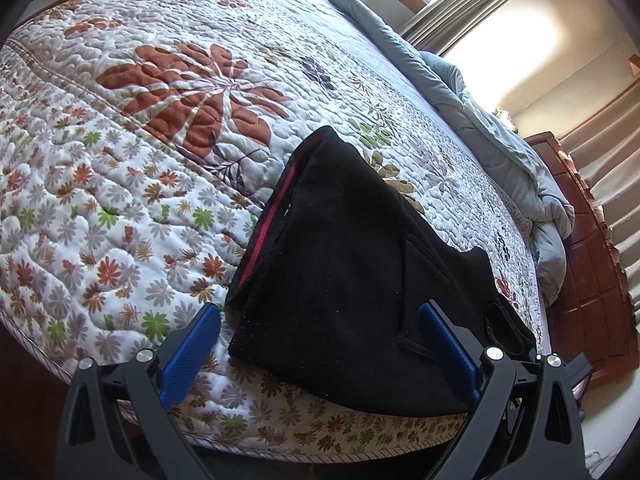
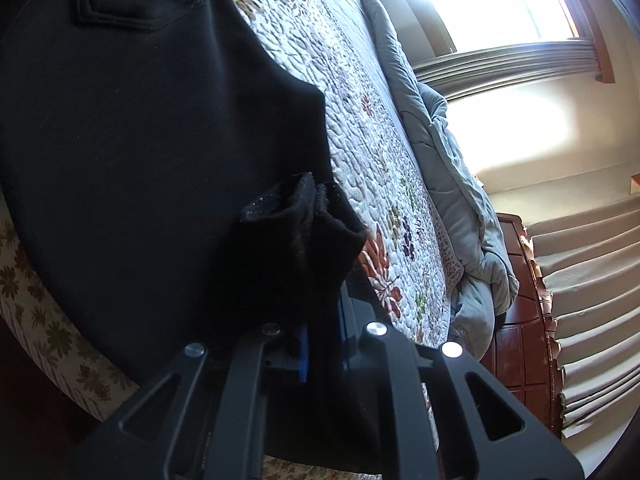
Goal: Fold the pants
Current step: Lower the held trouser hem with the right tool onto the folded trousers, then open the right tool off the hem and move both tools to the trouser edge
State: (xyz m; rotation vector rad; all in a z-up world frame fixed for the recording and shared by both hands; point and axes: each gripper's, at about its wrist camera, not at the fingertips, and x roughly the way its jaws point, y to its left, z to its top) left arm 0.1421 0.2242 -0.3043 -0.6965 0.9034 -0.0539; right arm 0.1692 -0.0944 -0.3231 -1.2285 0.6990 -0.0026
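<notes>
Black pants bunched on the floral quilt of the bed, lower centre of the left wrist view, red lining showing along the left edge. Left tongs spread wide at the bottom of the frame — blue pads either side of the pants' near part, not pressing on the cloth. In the right wrist view, right tongs nearly closed, clamped on a gathered fold of the pants, which fill the left half of the frame — pocket seam at upper left. Grey duvet heaped along the bed's far side, right of centre, beside a dark wooden cabinet.
</notes>
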